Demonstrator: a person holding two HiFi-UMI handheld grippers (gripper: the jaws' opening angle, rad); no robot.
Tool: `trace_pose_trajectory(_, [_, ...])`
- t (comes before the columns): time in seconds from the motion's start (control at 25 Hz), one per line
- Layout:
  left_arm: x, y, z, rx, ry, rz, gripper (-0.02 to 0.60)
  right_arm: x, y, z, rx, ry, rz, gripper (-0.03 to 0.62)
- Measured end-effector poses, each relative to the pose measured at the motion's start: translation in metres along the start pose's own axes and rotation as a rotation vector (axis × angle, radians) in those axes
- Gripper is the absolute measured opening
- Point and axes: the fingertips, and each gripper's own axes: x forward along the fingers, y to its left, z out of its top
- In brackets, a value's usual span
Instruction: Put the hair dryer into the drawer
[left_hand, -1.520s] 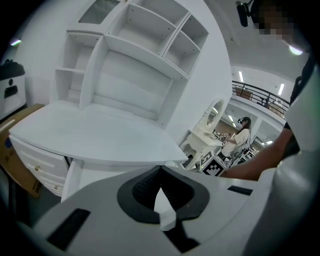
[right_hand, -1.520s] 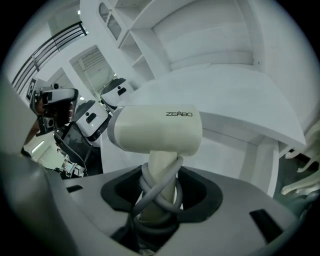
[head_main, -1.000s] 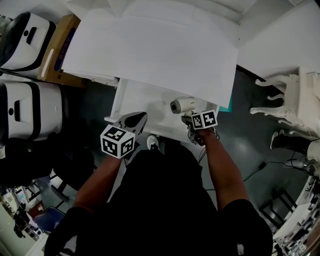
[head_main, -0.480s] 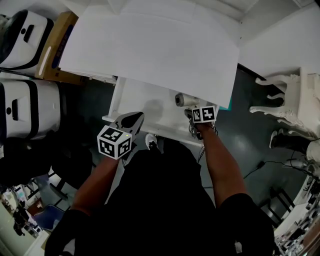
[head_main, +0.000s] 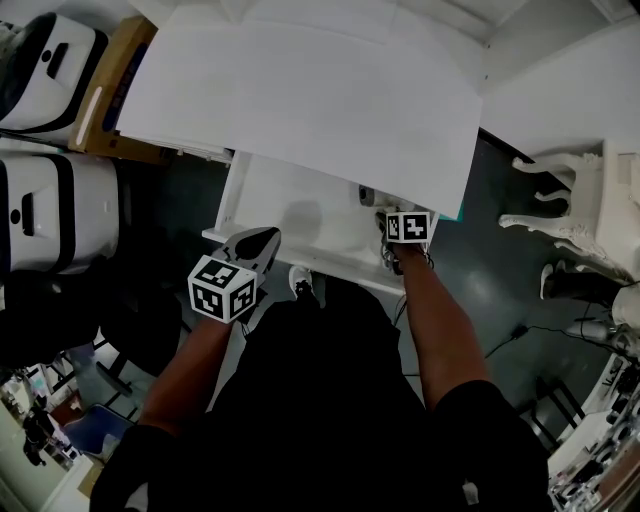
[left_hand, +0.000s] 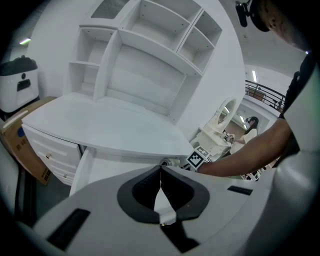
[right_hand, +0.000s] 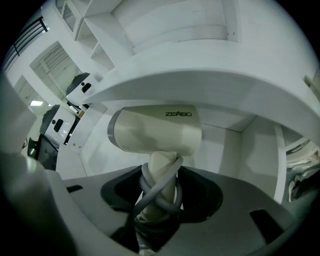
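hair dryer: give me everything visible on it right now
The hair dryer has a cream, matte plastic-looking body with a grey band near one end of the barrel and "ZEABO" printed on its side. A grey cord is wound around its handle. The right gripper is shut on that wrapped handle, barrel held level and crosswise. It sits inside the open white drawer, just under the desk top edge. Whether it touches the drawer floor is unclear.

I log: hair dryer (right_hand: 155, 131), in my right tool (right_hand: 161, 172), cream with grey band, dark lettering; cord (right_hand: 159, 195) grey. Drawer (head_main: 290, 215) ahead of that tool, white. Worktop (head_main: 300, 90) above it, white. Left tool (left_hand: 160, 172) grey, black pads; its marker cube (head_main: 222, 290) black-and-white squares.
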Motion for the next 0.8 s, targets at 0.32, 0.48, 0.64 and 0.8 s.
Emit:
trace_pose_trajectory(0.32, [-0.002, -0.001, -0.005, -0.015, 0.000, 0.014, 0.011, 0.007, 0.003, -0.004, -0.073, 0.017, -0.037, 0.221])
trace_pose_trajectory(0.48, [-0.001, -0.006, -0.007, -0.016, 0.003, 0.013, 0.009, 0.011, 0.004, -0.009, -0.144, 0.029, -0.081, 0.221])
trace_pose_trajectory(0.64, [-0.004, -0.005, -0.007, -0.014, 0.003, 0.018, 0.011, 0.014, 0.000, -0.018, -0.155, 0.040, -0.106, 0.221])
trace_pose_trajectory(0.8, [-0.005, -0.005, -0.009, -0.016, 0.001, 0.019, 0.011, 0.015, 0.001, -0.020, -0.160, 0.047, -0.109, 0.221])
